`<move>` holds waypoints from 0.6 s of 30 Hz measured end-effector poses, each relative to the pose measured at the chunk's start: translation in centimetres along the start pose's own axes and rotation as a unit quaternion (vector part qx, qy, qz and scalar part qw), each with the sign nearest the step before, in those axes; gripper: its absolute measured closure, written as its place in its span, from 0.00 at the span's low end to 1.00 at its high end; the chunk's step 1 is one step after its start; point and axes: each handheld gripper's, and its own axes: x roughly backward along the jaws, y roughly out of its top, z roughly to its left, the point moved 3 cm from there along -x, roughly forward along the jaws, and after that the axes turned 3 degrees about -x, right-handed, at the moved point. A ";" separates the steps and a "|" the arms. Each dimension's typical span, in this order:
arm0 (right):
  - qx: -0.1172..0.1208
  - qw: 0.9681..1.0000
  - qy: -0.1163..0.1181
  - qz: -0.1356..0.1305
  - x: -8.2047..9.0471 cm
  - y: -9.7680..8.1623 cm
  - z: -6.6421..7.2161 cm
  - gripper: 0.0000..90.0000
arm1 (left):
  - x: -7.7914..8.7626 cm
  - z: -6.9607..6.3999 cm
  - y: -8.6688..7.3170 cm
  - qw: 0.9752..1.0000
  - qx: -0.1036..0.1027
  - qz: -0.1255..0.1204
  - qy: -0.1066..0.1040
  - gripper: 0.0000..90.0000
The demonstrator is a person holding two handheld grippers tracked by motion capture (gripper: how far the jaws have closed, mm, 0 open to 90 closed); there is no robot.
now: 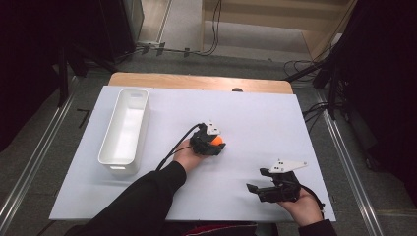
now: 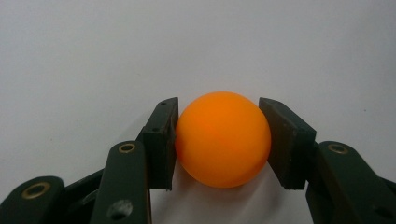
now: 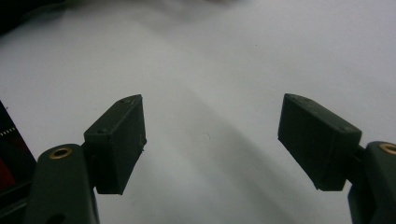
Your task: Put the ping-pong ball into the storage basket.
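Both pads of the left gripper (image 2: 219, 140) press against an orange ball (image 2: 223, 138), clamped between them on the white table (image 1: 255, 118) near its middle. The right gripper (image 3: 212, 140) rests near the front right corner, jaws spread wide and empty. A white bin (image 1: 124, 129) lies along the left edge.

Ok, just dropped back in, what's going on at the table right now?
The left gripper is shut on an orange ball that sits on the white table, its pads pressing both sides. The right gripper waits open over bare table near the person's edge. A white bin stands off to the left with nothing visible in it.
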 end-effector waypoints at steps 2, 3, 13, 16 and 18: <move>-0.001 1.000 0.001 0.001 0.0 0.0 0.0 0.24 | 0.0 0.0 0.0 1.000 -0.001 0.001 0.000 0.55; 0.000 1.000 0.000 0.001 0.0 0.0 0.0 0.24 | 0.0 0.0 0.0 1.000 -0.001 0.001 0.000 0.55; 0.002 1.000 0.002 0.001 -0.1 0.0 0.0 0.24 | 0.2 -0.1 0.2 1.000 -0.003 0.000 -0.007 0.55; 0.003 1.000 0.002 0.002 -0.1 0.0 0.1 0.24 | 0.5 -0.2 0.4 1.000 -0.004 -0.005 -0.010 0.55; 0.003 1.000 0.003 0.003 -0.1 0.0 0.1 0.24 | 0.7 -0.2 0.6 1.000 -0.004 -0.007 -0.012 0.55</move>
